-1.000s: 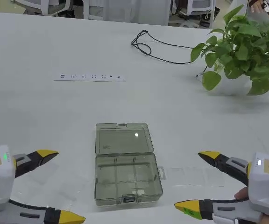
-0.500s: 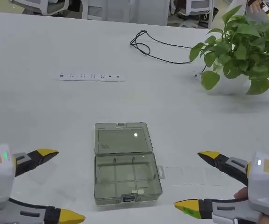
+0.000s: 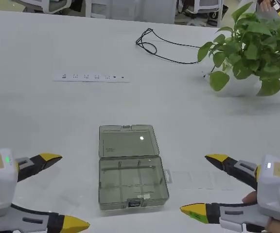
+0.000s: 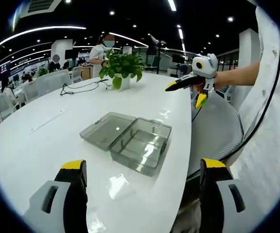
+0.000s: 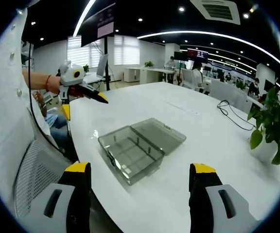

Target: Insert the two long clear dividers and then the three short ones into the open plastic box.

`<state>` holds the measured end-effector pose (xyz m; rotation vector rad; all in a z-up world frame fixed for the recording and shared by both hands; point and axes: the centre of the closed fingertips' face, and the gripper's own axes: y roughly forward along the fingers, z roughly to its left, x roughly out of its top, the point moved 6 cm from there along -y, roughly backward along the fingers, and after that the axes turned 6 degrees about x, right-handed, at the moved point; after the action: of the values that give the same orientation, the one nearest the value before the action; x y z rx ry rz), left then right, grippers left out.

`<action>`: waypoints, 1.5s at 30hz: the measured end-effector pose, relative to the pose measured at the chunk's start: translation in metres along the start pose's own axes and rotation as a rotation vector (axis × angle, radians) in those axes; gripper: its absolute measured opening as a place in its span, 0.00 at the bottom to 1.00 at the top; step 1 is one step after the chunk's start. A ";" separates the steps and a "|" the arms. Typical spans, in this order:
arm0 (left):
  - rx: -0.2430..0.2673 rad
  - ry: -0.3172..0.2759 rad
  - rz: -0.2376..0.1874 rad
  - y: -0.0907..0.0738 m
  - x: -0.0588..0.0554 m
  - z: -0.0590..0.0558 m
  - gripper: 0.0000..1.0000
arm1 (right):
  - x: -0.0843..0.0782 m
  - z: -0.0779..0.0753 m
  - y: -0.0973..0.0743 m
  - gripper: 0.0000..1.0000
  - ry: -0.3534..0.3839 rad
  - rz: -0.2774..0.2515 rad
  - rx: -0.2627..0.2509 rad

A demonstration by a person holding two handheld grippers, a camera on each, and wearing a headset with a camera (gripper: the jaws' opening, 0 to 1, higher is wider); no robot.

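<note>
Large white table [image 3: 43, 111]. Potted plant [image 3: 249, 46] at 1 o'clock, black cable [image 3: 166, 46] at 12, power strip [image 3: 91, 77] at 10. Office chairs [image 3: 47, 5] beyond far edge. Dark ceiling [image 5: 154, 17], curved light strips [image 5: 213, 34]; bright windows [image 5: 125, 50] on far wall.

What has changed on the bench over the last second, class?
Nothing visibly moved; only the headset camera shifted slightly. The left gripper and right gripper stay open and empty either side of the open plastic box, with clear dividers lying beside it.

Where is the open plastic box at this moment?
In the head view the open plastic box sits on the table, low and central, between the left gripper and the right gripper, lid toward the power strip.
</note>
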<state>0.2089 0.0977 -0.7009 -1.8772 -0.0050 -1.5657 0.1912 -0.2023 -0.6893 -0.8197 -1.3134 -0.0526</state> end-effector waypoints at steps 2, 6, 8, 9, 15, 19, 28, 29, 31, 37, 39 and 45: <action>-0.001 0.001 0.003 0.000 0.000 0.000 0.99 | -0.001 0.000 0.000 0.83 0.001 0.003 0.000; -0.006 0.002 0.004 0.001 -0.001 -0.001 0.99 | -0.002 0.000 -0.001 0.83 0.006 0.001 -0.003; -0.006 0.000 0.005 0.002 -0.002 -0.001 0.99 | -0.002 0.000 -0.001 0.83 0.005 0.002 -0.003; -0.008 0.000 0.006 0.002 -0.002 -0.001 0.99 | -0.002 0.000 -0.001 0.83 0.006 0.002 -0.004; -0.012 0.002 0.010 0.003 -0.002 -0.002 0.99 | -0.002 0.000 -0.002 0.83 0.007 -0.001 -0.005; -0.013 0.003 0.010 0.003 -0.001 -0.001 0.99 | -0.002 0.000 -0.002 0.83 0.005 -0.001 -0.006; -0.002 -0.005 0.017 0.002 -0.001 0.002 0.98 | -0.001 0.001 -0.002 0.82 0.006 -0.004 -0.004; 0.001 -0.006 0.019 0.001 -0.002 0.003 0.98 | -0.001 0.001 -0.002 0.82 0.006 -0.005 -0.003; 0.002 -0.010 0.024 0.001 -0.003 0.004 0.97 | -0.001 0.001 -0.002 0.82 0.007 -0.004 -0.002; 0.026 -0.020 0.049 -0.003 -0.008 0.012 0.96 | 0.000 0.000 -0.001 0.82 0.009 -0.007 -0.002; 0.041 -0.036 0.056 -0.005 -0.009 0.016 0.94 | 0.000 0.000 0.000 0.82 0.010 -0.009 -0.002; 0.091 -0.062 0.078 -0.011 -0.017 0.031 0.90 | -0.001 0.001 0.001 0.82 0.015 -0.008 0.000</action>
<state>0.2270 0.1285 -0.7114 -1.8329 -0.0297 -1.4314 0.1904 -0.2014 -0.6910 -0.8125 -1.3026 -0.0648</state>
